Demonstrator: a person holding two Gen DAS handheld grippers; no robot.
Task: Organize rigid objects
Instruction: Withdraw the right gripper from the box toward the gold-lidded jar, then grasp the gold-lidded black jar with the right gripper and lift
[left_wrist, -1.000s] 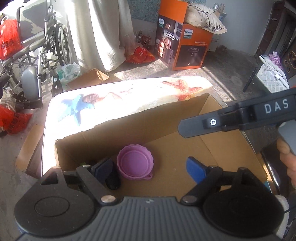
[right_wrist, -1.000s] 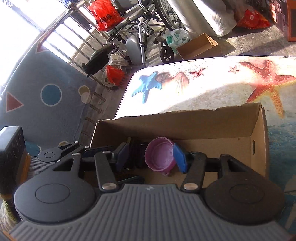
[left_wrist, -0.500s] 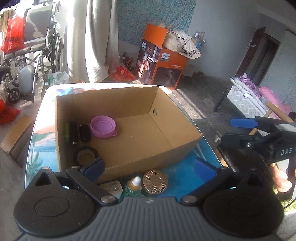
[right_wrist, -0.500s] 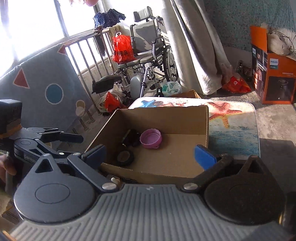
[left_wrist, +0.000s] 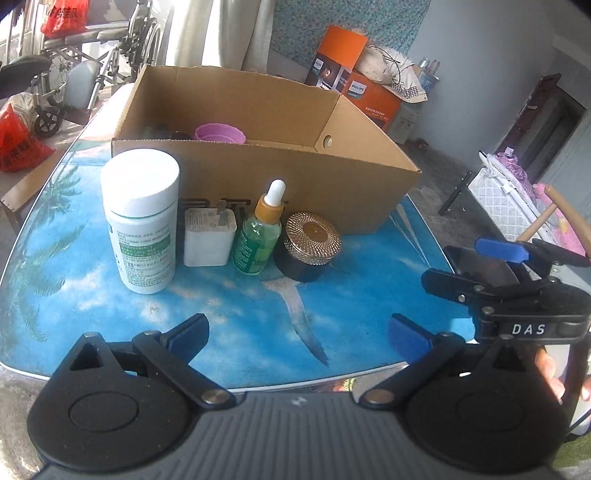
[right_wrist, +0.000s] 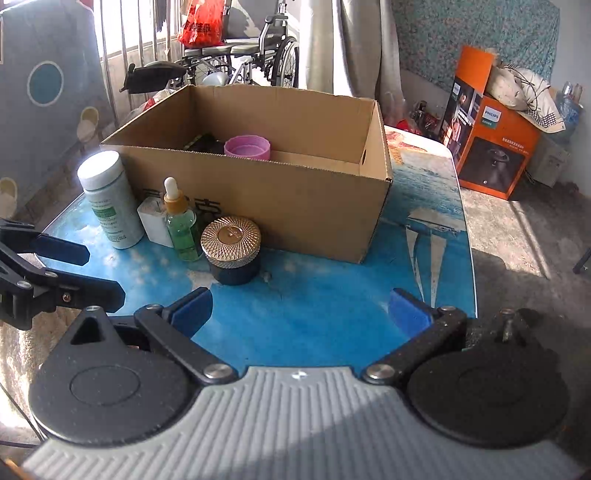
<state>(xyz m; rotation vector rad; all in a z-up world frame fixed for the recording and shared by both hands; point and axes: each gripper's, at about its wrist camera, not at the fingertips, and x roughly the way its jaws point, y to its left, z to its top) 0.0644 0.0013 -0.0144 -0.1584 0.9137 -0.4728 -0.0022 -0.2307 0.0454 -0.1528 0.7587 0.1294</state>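
A cardboard box (left_wrist: 280, 184) (right_wrist: 295, 199) stands on the blue table and holds a purple cup (left_wrist: 220, 132) (right_wrist: 246, 146) and dark items. In front of it stand a white pill bottle (left_wrist: 140, 221) (right_wrist: 109, 199), a white charger plug (left_wrist: 209, 236) (right_wrist: 155, 225), a green dropper bottle (left_wrist: 260, 232) (right_wrist: 181, 225) and a gold-lidded dark jar (left_wrist: 308, 244) (right_wrist: 232, 249). My left gripper (left_wrist: 297, 335) is open and empty, short of the row. My right gripper (right_wrist: 300, 313) is open and empty, near the jar; it also shows in the left wrist view (left_wrist: 491, 266).
The table (left_wrist: 354, 295) has a rounded front edge close to both grippers. An orange Philips box (right_wrist: 487, 147), a wheelchair (right_wrist: 243, 59) and red bags stand on the floor beyond. A white basket (left_wrist: 509, 206) sits to the right.
Both grippers have pulled back and dropped from above the box to low at the table's front edge. The row of four items now stands in full view before them.
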